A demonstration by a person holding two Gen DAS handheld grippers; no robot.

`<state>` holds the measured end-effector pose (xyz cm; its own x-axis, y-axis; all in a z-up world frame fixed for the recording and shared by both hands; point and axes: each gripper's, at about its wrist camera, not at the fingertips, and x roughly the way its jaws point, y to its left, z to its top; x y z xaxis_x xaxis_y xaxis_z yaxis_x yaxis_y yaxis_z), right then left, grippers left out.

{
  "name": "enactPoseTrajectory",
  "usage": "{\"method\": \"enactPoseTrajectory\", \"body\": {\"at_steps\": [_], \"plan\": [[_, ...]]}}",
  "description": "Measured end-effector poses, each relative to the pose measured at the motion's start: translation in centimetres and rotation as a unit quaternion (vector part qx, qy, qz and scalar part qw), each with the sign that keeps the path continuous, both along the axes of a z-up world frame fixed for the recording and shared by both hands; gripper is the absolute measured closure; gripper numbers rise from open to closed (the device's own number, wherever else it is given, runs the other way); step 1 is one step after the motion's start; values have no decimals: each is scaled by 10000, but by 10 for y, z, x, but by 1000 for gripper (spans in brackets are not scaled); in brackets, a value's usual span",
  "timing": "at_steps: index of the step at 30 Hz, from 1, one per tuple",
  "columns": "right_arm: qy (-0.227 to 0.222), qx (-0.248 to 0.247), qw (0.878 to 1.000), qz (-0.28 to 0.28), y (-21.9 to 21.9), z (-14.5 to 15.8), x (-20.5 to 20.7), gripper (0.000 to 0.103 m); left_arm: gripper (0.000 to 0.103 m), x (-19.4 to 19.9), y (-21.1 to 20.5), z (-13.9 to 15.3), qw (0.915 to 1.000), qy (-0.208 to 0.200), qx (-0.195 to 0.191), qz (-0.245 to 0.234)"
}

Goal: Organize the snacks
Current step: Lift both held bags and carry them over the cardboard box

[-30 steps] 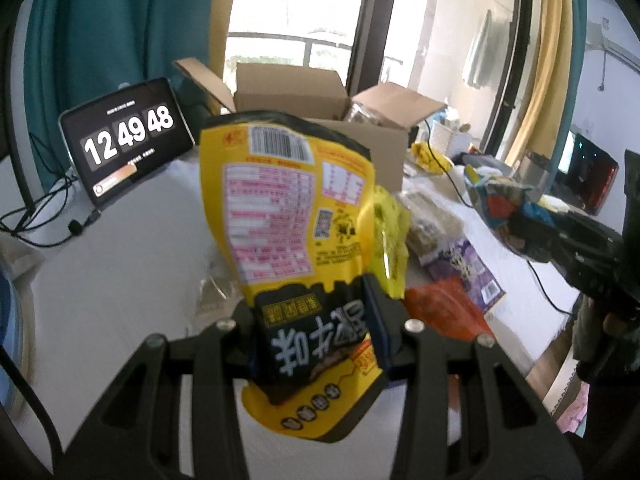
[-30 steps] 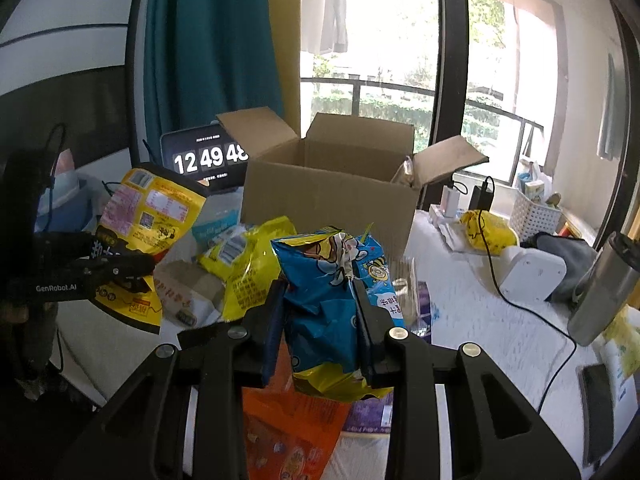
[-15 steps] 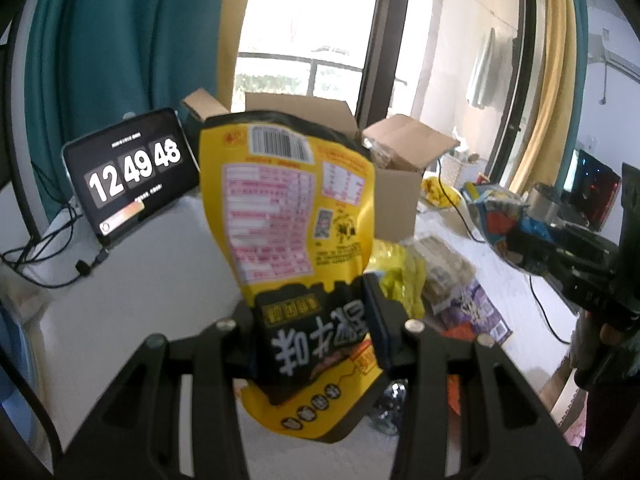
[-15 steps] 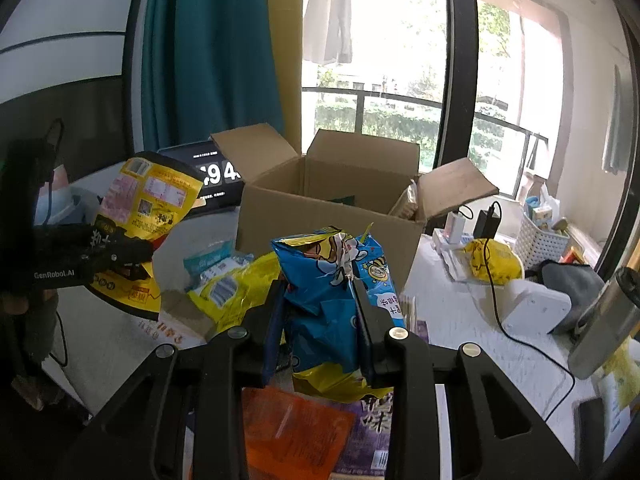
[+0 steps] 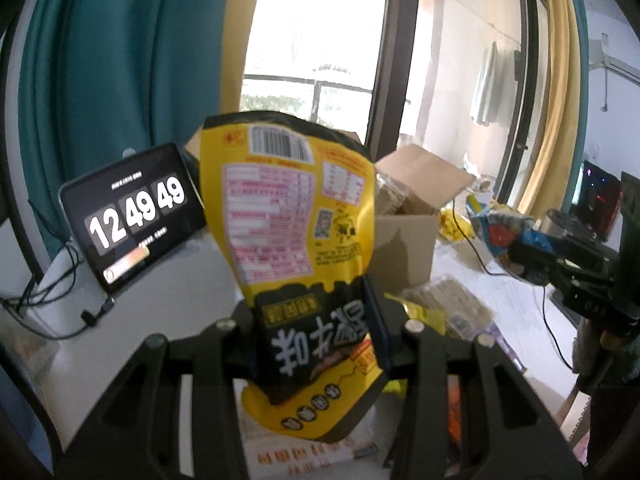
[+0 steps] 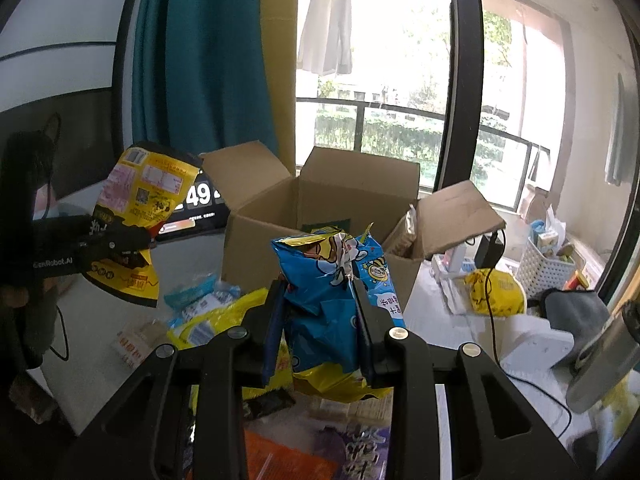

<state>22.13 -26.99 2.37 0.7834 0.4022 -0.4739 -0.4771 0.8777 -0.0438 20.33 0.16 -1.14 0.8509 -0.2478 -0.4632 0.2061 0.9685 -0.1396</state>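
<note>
Cardboard box [image 6: 320, 216] behind 2 tongs [image 5: 316, 328] [image 6: 320, 320], each clamping 1 snack bag [image 5: 292, 208] [image 6: 332, 304].

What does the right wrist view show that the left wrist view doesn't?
Only the right wrist view: the inside of the open brown cardboard box, a white slotted basket and a grey metal flask on the table's right side, and the left gripper seen from outside.

Only the left wrist view: the tablet clock's full time display, and the right gripper from outside.

Both: the box, the yellow-and-black snack bag clamped by the left gripper, and the blue snack bag clamped by the right.
</note>
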Motion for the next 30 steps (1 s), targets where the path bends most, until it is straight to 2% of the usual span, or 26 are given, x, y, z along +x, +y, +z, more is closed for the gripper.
{"method": "enactPoseTrajectory", "body": {"at_steps": [16, 23, 30], "plan": [[-362, 9, 9993, 56, 12, 17, 54, 69, 60, 54, 16, 35, 9980, -540, 2, 315], [-548, 74, 9985, 18, 13, 24, 81, 69, 60, 84, 15, 49, 9967, -757, 14, 282], [-652, 188, 9977, -47, 12, 29, 109, 69, 60, 114, 5, 50, 9963, -824, -15, 261]]}}
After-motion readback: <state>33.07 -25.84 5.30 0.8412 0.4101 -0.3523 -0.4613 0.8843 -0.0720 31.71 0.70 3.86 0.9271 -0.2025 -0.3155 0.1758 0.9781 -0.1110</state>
